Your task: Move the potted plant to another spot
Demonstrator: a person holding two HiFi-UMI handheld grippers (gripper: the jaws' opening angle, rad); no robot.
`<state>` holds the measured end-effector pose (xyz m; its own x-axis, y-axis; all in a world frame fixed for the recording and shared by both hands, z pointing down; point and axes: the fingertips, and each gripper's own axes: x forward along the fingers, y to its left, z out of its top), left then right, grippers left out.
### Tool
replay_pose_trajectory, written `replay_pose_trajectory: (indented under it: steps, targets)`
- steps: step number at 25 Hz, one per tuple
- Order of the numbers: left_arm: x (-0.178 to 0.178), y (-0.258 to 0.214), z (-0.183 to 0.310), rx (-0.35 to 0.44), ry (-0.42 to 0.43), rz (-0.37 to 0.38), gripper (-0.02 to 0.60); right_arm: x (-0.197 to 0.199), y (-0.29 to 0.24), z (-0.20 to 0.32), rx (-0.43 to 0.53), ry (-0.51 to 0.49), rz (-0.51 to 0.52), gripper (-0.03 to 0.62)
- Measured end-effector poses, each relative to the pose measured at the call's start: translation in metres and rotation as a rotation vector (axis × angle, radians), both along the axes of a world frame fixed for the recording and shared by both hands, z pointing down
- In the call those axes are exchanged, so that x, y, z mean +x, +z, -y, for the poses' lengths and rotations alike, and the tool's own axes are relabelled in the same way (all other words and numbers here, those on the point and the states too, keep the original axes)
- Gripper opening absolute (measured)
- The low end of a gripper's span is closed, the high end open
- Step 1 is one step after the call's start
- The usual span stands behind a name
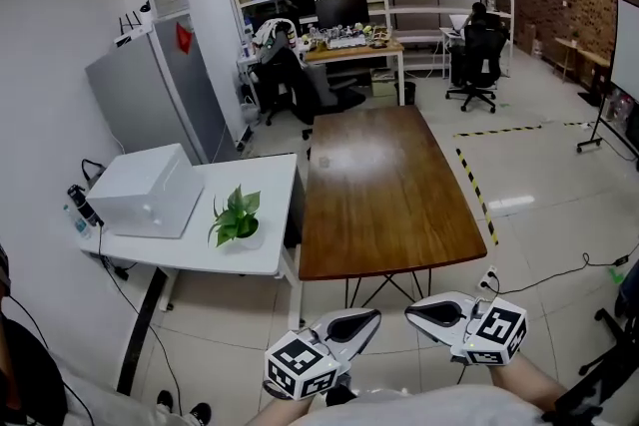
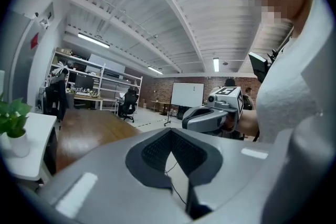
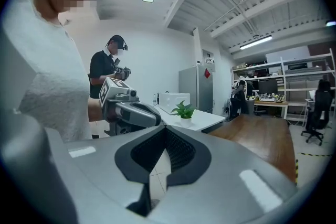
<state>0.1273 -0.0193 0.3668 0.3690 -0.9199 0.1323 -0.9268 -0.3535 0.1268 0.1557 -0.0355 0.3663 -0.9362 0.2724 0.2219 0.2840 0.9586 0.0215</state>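
Note:
The potted plant (image 1: pixel 237 217), green leaves in a small white pot, stands on the white table (image 1: pixel 270 259) near its front right part. It also shows at the left edge of the left gripper view (image 2: pixel 13 123) and far off in the right gripper view (image 3: pixel 184 111). My left gripper (image 1: pixel 375 314) and right gripper (image 1: pixel 408 312) are held side by side low in the head view, close to my body and well short of the tables. Both point forward, nearly level. Each has its jaws together with nothing between them (image 2: pixel 170 132) (image 3: pixel 165 128).
A white box (image 1: pixel 150 190) sits on the white table left of the plant. A long wooden table (image 1: pixel 384 190) adjoins on the right. A grey cabinet (image 1: pixel 160 95), shelves, desks and office chairs (image 1: pixel 477 60) stand behind. Another person (image 3: pixel 107 73) stands to my left.

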Motion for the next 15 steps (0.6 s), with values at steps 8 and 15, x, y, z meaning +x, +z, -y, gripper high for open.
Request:
replay_pose_trajectory:
  steps: [8, 15]
  targets:
    - [-0.117, 0.013, 0.018, -0.03, -0.028, -0.02, -0.011, -0.117, 0.003, 0.012, -0.01, -0.04, 0.004, 0.006]
    - [-0.206, 0.026, 0.017, -0.05, -0.069, -0.043, -0.011, -0.207, 0.008, 0.017, -0.007, -0.064, 0.005, 0.037]
